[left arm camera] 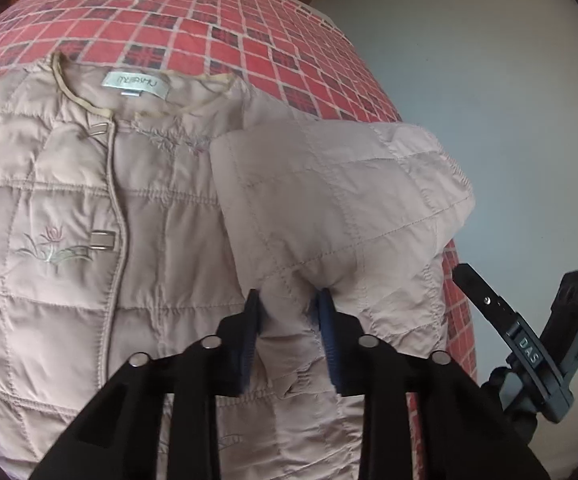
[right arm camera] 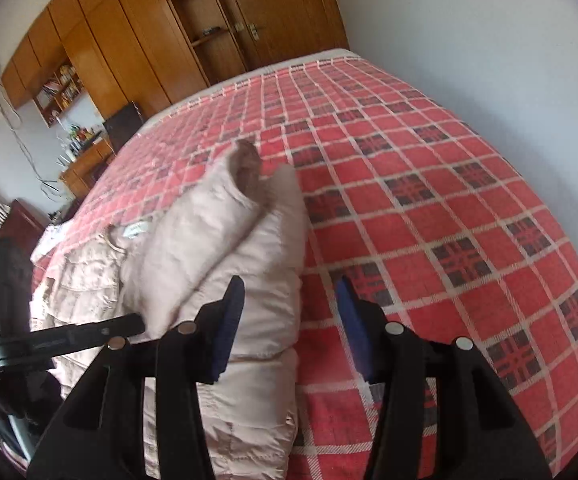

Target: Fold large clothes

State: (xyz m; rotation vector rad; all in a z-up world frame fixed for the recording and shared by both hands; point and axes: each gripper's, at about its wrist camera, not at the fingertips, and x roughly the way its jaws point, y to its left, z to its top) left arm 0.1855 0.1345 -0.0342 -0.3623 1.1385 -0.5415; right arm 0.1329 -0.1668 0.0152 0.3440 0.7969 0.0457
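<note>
A pale pink quilted jacket (left arm camera: 89,220) lies face up on a red checked bedspread (left arm camera: 217,24), collar and label toward the far side. Its right sleeve (left arm camera: 329,200) is lifted and folded across the chest. My left gripper (left arm camera: 289,304) is shut on that sleeve's fabric, which bunches between the blue pads. In the right wrist view the same jacket (right arm camera: 249,280) shows as a raised fold with the sleeve cuff (right arm camera: 249,168) pointing up. My right gripper (right arm camera: 289,292) is open over the jacket's right edge, with nothing between its fingers.
The bedspread (right arm camera: 449,200) stretches far to the right of the jacket. A white wall (left arm camera: 489,80) borders the bed. Wooden wardrobes (right arm camera: 209,20) and a cluttered desk (right arm camera: 85,152) stand beyond the bed. The other gripper's black body (left arm camera: 529,340) shows at the right edge.
</note>
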